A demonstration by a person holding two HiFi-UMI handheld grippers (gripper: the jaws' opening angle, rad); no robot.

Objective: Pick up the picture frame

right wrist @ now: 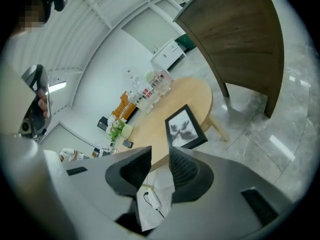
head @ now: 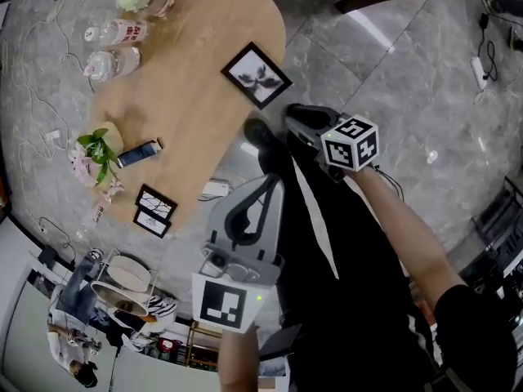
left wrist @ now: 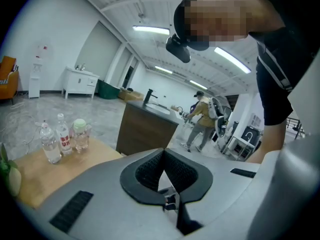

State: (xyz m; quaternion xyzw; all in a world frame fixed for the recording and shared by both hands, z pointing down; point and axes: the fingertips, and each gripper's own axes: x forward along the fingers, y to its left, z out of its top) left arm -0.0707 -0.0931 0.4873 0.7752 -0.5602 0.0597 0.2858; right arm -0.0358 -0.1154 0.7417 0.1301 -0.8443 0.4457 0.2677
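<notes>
The black picture frame (head: 256,74) holds a plant print and lies flat near the right end of the wooden table (head: 196,47). In the right gripper view the frame (right wrist: 184,128) shows just beyond the jaws, on the table (right wrist: 160,111). My right gripper (head: 296,114) hovers off the table's edge, below and right of the frame, touching nothing. Its jaws (right wrist: 160,156) stand a little apart with nothing between them. My left gripper (head: 270,181) hangs lower, over the floor, well short of the frame. Its jaws (left wrist: 162,151) meet at the tips and hold nothing.
Water bottles (head: 114,35) and a jar stand at the table's far end. A small plant (head: 96,149), a dark phone-like object (head: 139,152) and two small frames (head: 154,211) sit at the left end. A power strip (head: 215,189) lies on the floor. A brown counter (right wrist: 240,34) stands beyond.
</notes>
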